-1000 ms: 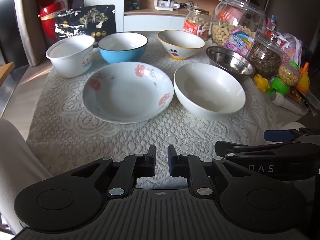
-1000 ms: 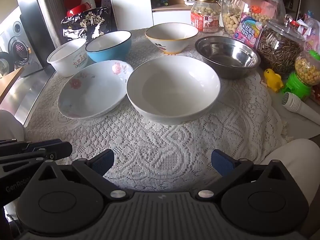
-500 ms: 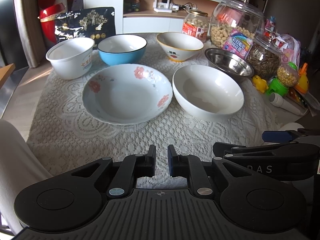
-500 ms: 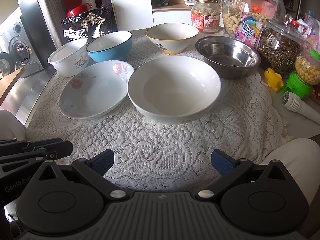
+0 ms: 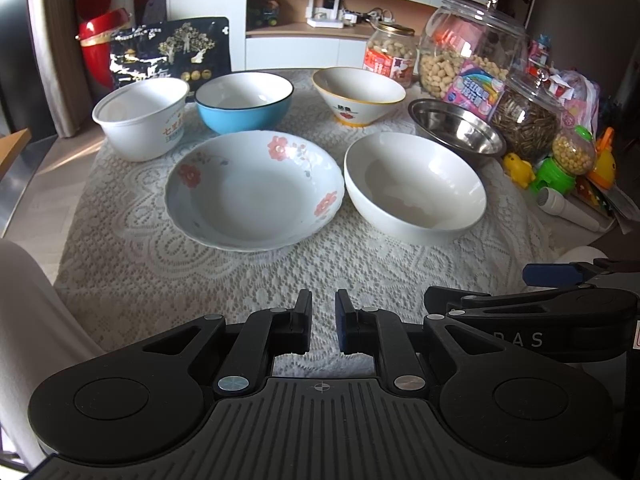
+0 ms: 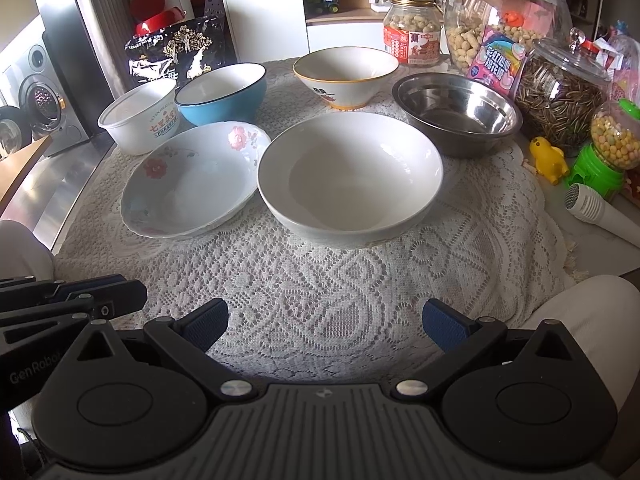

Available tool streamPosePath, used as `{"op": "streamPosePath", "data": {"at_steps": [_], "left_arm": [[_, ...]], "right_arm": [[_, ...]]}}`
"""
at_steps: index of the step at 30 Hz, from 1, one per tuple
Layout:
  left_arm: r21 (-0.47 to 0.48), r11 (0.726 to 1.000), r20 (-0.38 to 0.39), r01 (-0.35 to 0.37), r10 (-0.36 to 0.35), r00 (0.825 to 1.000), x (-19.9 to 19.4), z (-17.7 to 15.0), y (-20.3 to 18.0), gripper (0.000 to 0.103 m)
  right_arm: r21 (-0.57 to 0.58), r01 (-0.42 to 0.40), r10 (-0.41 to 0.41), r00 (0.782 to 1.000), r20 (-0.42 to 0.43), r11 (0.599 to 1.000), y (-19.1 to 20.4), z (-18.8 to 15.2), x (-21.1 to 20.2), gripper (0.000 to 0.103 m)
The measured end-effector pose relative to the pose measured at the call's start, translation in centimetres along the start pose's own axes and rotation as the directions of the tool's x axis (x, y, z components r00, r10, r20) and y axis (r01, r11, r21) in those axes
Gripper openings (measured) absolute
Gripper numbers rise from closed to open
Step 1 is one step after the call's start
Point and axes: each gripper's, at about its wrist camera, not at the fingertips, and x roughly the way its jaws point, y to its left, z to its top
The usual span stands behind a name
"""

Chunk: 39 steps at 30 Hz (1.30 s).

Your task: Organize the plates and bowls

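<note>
On a lace-covered table stand a flowered plate (image 5: 256, 188) (image 6: 192, 176) and a plain white bowl (image 5: 416, 184) (image 6: 350, 174) in front. Behind them are a white tub (image 5: 142, 116) (image 6: 140, 114), a blue bowl (image 5: 244, 100) (image 6: 222, 92), a yellow-rimmed bowl (image 5: 358, 94) (image 6: 346, 76) and a steel bowl (image 5: 456, 128) (image 6: 456, 110). My left gripper (image 5: 323, 326) hovers shut and empty near the table's front edge. My right gripper (image 6: 325, 322) stands open beside it, nothing between its fingers.
Glass jars of peanuts (image 6: 496, 20) and seeds (image 6: 560, 96), a candy dispenser (image 6: 604, 148), a yellow duck toy (image 6: 550, 160) and a white toy microphone (image 6: 600, 212) crowd the right side. A dark snack bag (image 5: 172, 52) stands behind the tub. Pale trouser legs flank the front.
</note>
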Motion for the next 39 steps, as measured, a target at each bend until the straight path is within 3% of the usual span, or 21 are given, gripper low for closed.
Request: {"op": "streamPosePath", "data": {"at_steps": [39], "left_arm": [[-0.006,1.000,0.003,0.000,0.000,1.000,-0.03,0.24,0.24,0.015]], "right_arm": [[0.011,-0.013,0.013,1.000,-0.005,1.000,0.18,0.12,0.24,0.103]]}}
